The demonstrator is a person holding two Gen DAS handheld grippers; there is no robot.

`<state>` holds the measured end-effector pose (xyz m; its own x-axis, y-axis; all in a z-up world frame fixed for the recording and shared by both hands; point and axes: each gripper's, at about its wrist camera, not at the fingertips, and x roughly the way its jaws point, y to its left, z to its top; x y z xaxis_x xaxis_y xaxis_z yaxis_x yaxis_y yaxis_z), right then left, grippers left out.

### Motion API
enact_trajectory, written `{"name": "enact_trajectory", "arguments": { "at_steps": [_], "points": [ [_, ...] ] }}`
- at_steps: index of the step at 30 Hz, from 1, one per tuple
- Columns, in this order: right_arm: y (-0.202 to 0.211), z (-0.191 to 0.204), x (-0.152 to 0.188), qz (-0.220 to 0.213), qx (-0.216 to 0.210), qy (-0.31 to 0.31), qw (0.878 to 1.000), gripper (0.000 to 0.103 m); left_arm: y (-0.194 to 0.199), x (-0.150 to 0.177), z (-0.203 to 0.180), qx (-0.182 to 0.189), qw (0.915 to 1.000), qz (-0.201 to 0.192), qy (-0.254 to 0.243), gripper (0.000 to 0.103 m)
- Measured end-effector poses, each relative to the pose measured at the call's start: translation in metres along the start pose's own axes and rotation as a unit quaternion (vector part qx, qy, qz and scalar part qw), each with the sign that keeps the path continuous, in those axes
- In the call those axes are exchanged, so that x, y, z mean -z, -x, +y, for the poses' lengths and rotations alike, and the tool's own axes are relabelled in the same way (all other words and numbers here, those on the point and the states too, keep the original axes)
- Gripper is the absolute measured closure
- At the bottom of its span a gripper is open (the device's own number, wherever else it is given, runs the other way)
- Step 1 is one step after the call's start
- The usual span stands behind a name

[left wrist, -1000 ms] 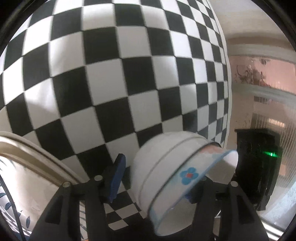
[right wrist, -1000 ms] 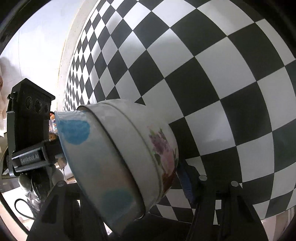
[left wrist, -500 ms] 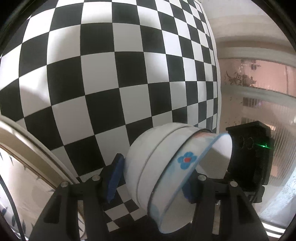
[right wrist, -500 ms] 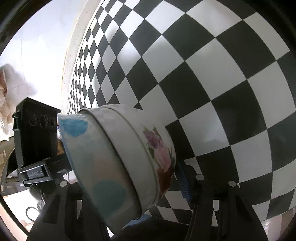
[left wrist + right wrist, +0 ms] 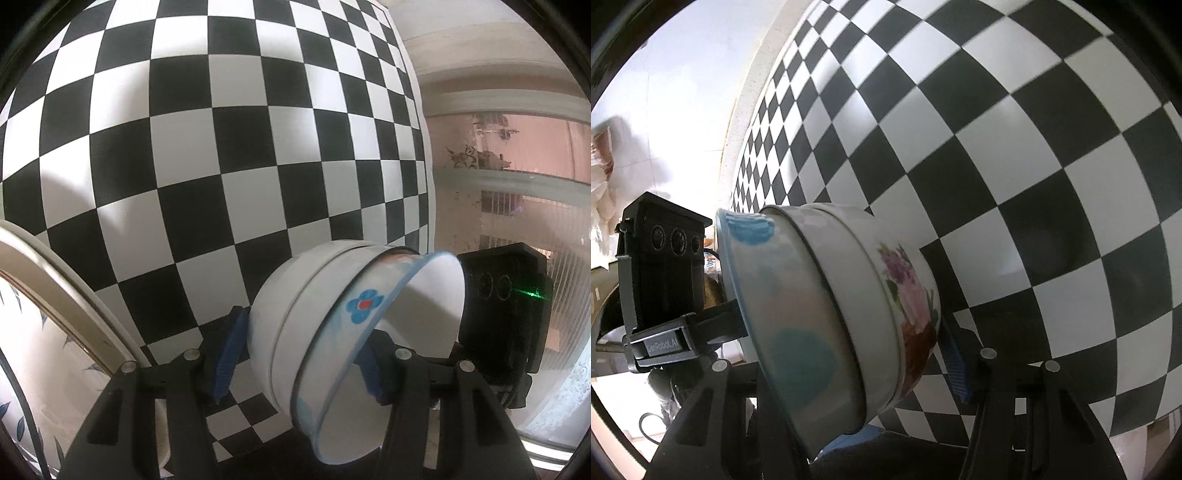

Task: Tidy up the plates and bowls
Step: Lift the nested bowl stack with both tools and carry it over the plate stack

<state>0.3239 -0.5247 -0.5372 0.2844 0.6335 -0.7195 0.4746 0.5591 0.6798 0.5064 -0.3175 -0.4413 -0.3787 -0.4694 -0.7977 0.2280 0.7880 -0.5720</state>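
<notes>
A stack of nested bowls (image 5: 314,325) is held tilted above the checkered tablecloth (image 5: 221,147): white outer bowls and an inner bowl with a blue rim and blue flower. My left gripper (image 5: 299,350) is shut on one side of the stack. In the right wrist view the same stack (image 5: 831,314) shows a pink and purple flower print, and my right gripper (image 5: 849,354) is shut on its other side. Each gripper's black body shows in the other's view, the right gripper (image 5: 506,306) beyond the stack and the left gripper (image 5: 661,273) likewise.
A large cream-rimmed plate with a blue leaf pattern (image 5: 44,314) lies at the lower left in the left wrist view. The table edge (image 5: 424,166) runs at the right, with a window (image 5: 535,206) beyond. A pale wall (image 5: 683,92) lies past the table's far edge.
The bowl stack sits slightly more upright between both grippers, and the tablecloth and plate have shifted a little as both grippers moved together.
</notes>
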Motion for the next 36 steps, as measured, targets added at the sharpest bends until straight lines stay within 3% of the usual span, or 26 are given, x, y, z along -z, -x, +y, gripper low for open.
{"name": "enact_trajectory", "arguments": {
  "at_steps": [18, 36],
  "points": [
    [0.009, 0.08, 0.007, 0.001, 0.008, 0.049, 0.999, 0.047, 0.067, 0.027, 0.01, 0.0, 0.9987, -0.051, 0.003, 0.05],
    [-0.073, 0.182, 0.026, 0.065, 0.024, 0.131, 0.989, 0.047, 0.131, 0.072, 0.096, -0.006, 0.9905, -0.114, 0.076, 0.05]
  ]
}}
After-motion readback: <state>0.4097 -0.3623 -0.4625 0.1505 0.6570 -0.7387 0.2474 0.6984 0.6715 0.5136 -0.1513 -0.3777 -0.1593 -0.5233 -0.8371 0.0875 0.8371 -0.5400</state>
